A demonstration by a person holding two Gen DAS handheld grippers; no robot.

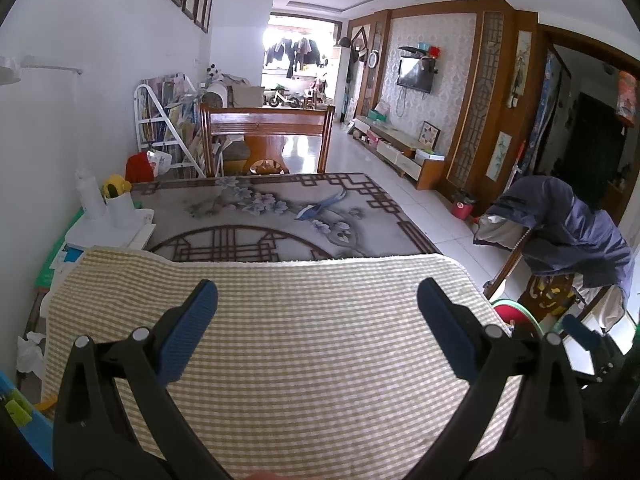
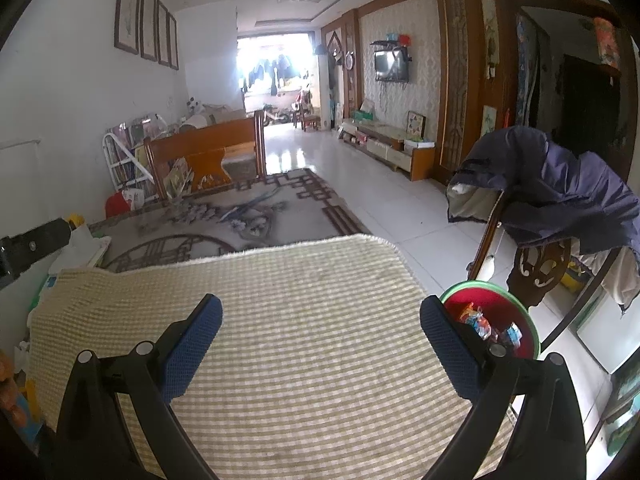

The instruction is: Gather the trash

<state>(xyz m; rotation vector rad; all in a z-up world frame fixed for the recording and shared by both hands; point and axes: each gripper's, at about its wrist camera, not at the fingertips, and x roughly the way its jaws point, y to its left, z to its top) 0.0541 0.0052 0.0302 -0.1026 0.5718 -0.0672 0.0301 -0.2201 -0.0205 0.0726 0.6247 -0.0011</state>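
1. Closest to my left cam is the left claw [image 1: 318, 312] itself, blue pads spread wide with nothing between them, hanging over the checked yellow-and-white mat [image 1: 304, 344]
2. Same on the other side: the right claw [image 2: 320, 328] is wide open and empty, also over that mat [image 2: 256, 340]
3. The trash I'm after is already in the bin: a red bin with a green rim [image 2: 516, 300] sits on the floor just off the right claw's right finger, past the mat's right edge, with a few colourful wrappers [image 2: 486, 326] inside. Can't tell exactly what they are
4. From the left claw only a sliver of that bin [image 1: 505, 307] shows, tucked behind its right finger
5. Out past the left claw's left finger, off the mat edge, there's a crumpled white tissue [image 1: 30, 354] low down. Can't tell what it's resting on
6. Straight ahead of both claws, beyond the mat, is the patterned tabletop with flowers and a bird [image 1: 280, 208], then a wooden chair [image 1: 267, 136] at its far side
7. Ahead-left of the left claw: two white containers [image 1: 106, 204] on a white box, one with something yellow on top
8. To the right of the right claw, past the bin, a dark blue jacket [image 2: 560, 188] hangs draped over a carved wooden chair back [image 2: 536, 268]
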